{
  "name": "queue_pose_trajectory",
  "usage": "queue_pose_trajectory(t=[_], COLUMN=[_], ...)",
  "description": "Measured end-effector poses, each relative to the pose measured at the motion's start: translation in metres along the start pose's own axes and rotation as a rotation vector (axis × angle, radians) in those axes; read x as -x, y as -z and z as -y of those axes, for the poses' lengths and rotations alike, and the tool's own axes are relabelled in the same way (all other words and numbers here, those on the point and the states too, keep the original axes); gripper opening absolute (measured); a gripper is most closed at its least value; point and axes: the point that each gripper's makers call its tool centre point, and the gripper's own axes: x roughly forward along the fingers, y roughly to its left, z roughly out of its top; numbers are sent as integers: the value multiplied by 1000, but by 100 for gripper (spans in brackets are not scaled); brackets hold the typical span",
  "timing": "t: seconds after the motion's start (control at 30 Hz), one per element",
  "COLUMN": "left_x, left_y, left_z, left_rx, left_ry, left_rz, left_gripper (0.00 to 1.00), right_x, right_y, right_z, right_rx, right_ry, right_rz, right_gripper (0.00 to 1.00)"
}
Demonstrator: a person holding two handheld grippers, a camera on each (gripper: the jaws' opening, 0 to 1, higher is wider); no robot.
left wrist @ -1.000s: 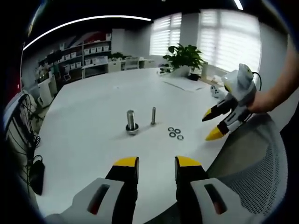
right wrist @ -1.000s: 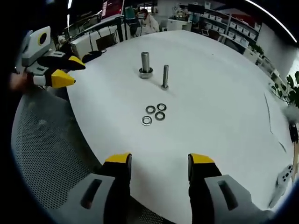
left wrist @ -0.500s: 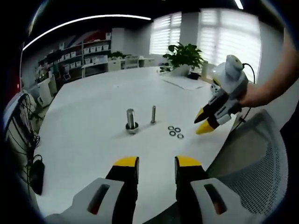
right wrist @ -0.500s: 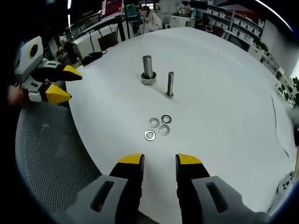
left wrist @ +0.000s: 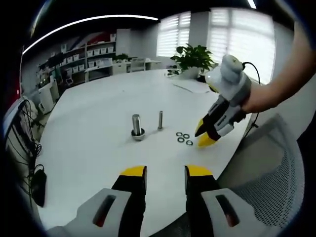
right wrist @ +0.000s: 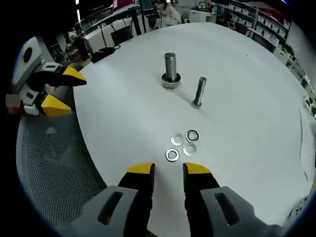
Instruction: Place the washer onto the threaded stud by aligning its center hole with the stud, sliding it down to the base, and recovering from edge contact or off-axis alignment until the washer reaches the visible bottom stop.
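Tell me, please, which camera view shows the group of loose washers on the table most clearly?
The right gripper view: the four washers lie just beyond the right gripper, each ring separate with its hole visible. In the left gripper view, the washers are smaller and farther away, beside the right gripper.

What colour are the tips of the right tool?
Yellow tips on dark jaws, clearest in the right gripper view.

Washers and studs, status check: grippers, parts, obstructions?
Right gripper open, empty, close above four loose washers. Left gripper open, empty, held back. Thin stud bare; thick stud has a ring at its base. Nothing between washers and studs.
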Motion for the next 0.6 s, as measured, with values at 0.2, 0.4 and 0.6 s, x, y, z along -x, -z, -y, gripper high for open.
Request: queue_pose_trajectory(t=[0.2,0.4,0.6], left_x=[0,0,-1], left_y=[0,1,2], left_z=[0,0,0], left_rx=[0,-3,-13], left_ry=[0,2,0], left_rz=[4,-4,-6], left_gripper=[29,29,28], right_x=[-7,-9,-9], right_y=[-1,0,-1], right_z=[5,5,0], right_rx=[24,76,159], right_ry=[2,3,-13], right_rz=[-27,-51,-74], right_gripper=[25,25,20])
